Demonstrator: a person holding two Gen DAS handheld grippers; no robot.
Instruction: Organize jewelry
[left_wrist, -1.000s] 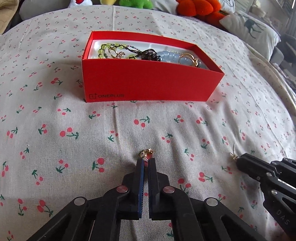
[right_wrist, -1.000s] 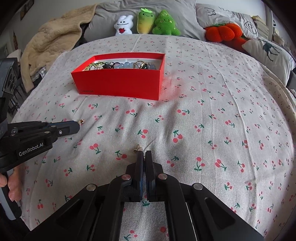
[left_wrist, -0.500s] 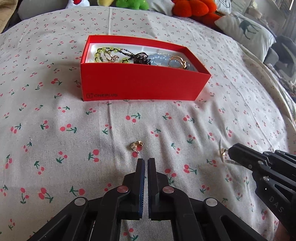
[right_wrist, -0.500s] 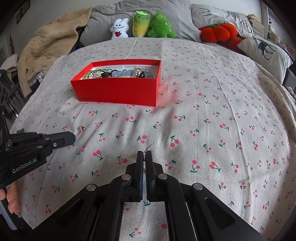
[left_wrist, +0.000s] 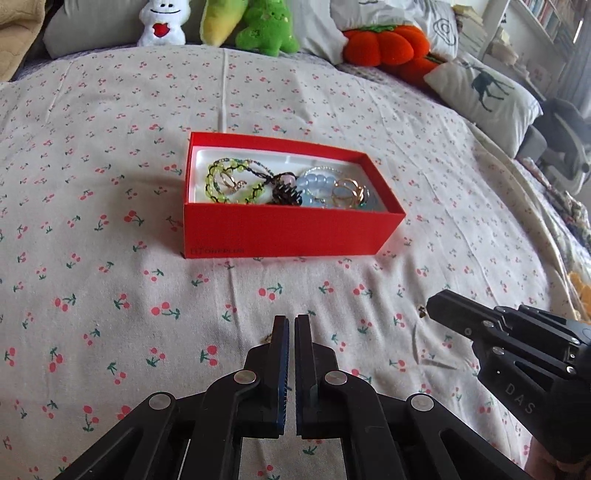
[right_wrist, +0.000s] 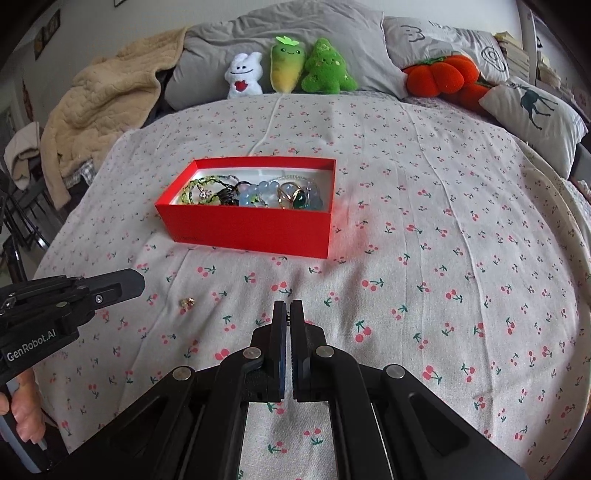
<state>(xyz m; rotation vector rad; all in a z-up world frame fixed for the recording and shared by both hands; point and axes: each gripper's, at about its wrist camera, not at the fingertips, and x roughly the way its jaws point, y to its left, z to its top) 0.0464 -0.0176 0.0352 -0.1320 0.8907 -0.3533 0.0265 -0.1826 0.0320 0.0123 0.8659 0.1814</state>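
My right wrist view shows a small gold earring (right_wrist: 186, 302) lying on the cherry-print bedspread (right_wrist: 443, 229) at lower left, near the left gripper (right_wrist: 138, 282); in my left view that piece is almost hidden behind the left gripper (left_wrist: 291, 322), a speck at its tip. Another tiny piece (left_wrist: 420, 310) beside the right gripper (left_wrist: 428, 304) is too small to identify. Both grippers are clenched, holding nothing. The red box (left_wrist: 288, 232) of jewelry sits mid-frame.

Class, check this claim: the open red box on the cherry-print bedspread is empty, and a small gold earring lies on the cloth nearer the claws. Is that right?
Not quite. The red box is not empty: the right wrist view shows bracelets and rings inside. The gold earring does lie on the bedspread, nearer the claws.
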